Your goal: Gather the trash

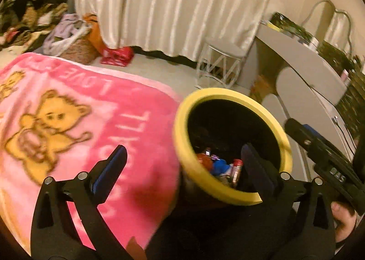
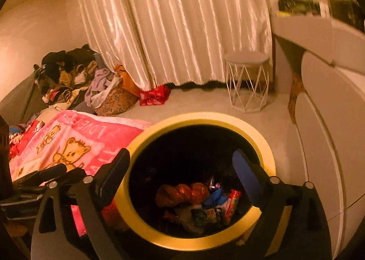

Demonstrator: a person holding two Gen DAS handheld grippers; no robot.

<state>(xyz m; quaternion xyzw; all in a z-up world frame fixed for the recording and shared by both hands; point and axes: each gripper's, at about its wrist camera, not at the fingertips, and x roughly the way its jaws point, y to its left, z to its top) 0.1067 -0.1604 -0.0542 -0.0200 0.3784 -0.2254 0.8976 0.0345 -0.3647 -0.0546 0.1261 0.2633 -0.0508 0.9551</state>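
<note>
Now poised over the trash bin [image 2: 200, 182], both grippers empty. Right gripper [image 2: 182, 168] hanging directly above the round mouth, fingers spread wide and holding nothing, one finger [image 2: 114, 175] outside the yellow rim [image 2: 157, 235] on the blanket side, the other inside the opening. Left gripper [image 1: 182, 164] off to the bed side, fingers likewise apart and empty, straddling the rim where bin meets bed; nearer to the blanket than to the bin's centre. Inside the bin, low at the bottom: a heap of collected trash [image 2: 200, 203], with a crumpled orange-red wrapper [image 2: 182, 192], something blue and scrunched [image 2: 215, 196], and printed packets, glossy and thin, likely light and crackly to handle. Bin body black and dark within, rim smooth, matte and thick, a plain ring with no long axis to align to. Beside it, a fleecy pink teddy-bear blanket [image 1: 68, 123] covering the bed, soft and plush, touching or nearly touching the bin wall; cannot tell which. Farther off, a red wrapper or bag [image 2: 155, 95] on the pale floor by the satin curtain [image 2: 173, 24], next to a fabric laundry basket [image 2: 114, 98] and well apart from both grippers; possibly the next piece, with the bin between it and the fingers. White wire-frame stool [image 2: 247, 82] and white table [image 2: 319, 31] on the right.
</note>
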